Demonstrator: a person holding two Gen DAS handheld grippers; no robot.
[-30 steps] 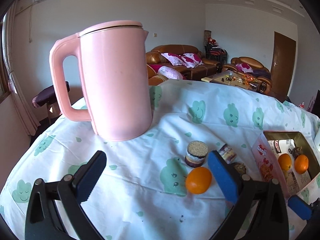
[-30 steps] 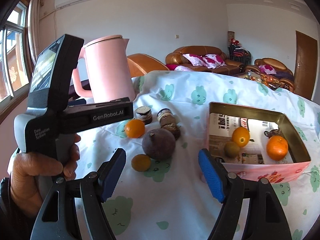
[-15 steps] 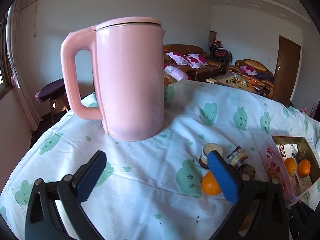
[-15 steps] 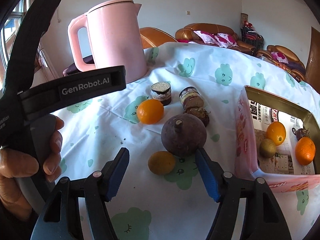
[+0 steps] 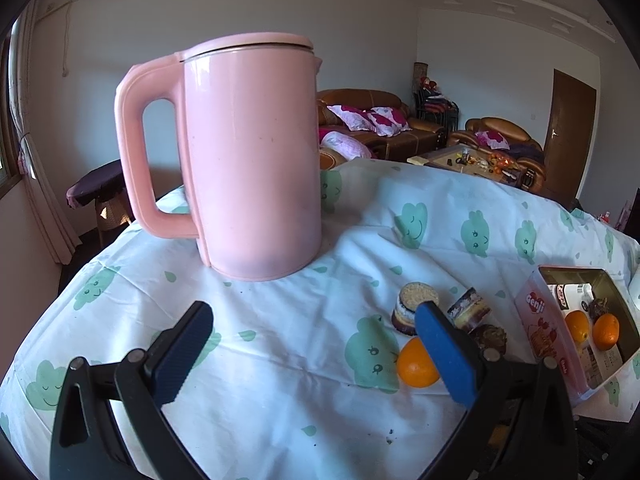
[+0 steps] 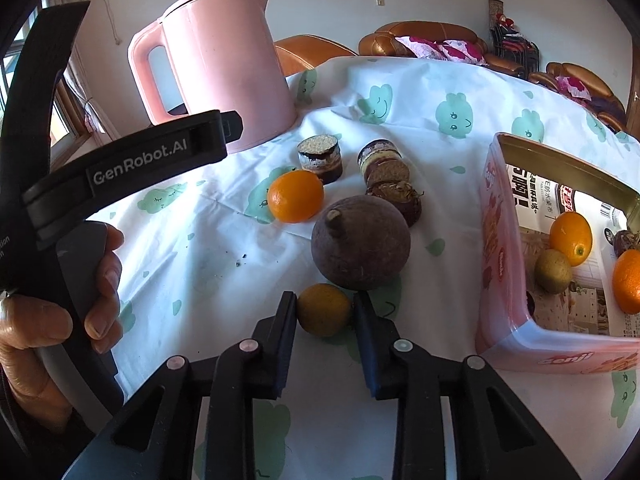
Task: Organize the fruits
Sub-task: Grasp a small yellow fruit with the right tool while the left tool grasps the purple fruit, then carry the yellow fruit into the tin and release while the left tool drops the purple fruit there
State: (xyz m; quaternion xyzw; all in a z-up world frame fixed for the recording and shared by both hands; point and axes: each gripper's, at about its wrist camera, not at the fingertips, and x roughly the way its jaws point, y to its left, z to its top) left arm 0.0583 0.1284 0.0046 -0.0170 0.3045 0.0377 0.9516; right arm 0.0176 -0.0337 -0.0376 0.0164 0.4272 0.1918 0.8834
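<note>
My right gripper (image 6: 325, 312) is shut on a small dull-yellow fruit (image 6: 323, 309) that lies on the tablecloth. Just behind it sits a large dark purple fruit (image 6: 361, 242), and an orange (image 6: 295, 196) lies further back left. The pink box (image 6: 504, 248) at right holds an orange (image 6: 570, 238), a greenish fruit (image 6: 553, 270) and another orange (image 6: 628, 282). My left gripper (image 5: 314, 350) is open and empty above the cloth, in front of the pink kettle (image 5: 248, 160). The orange (image 5: 416, 364) lies just left of its right finger.
Three small round cakes (image 6: 320, 157) stand behind the fruit. The pink kettle (image 6: 224, 64) stands at the back left. The hand-held left gripper body (image 6: 120, 168) fills the left of the right wrist view. The table drops away at the left edge.
My right gripper moved forward and down and closed on the small yellow fruit. My left gripper swung a little left, so the kettle now sits more central in its view.
</note>
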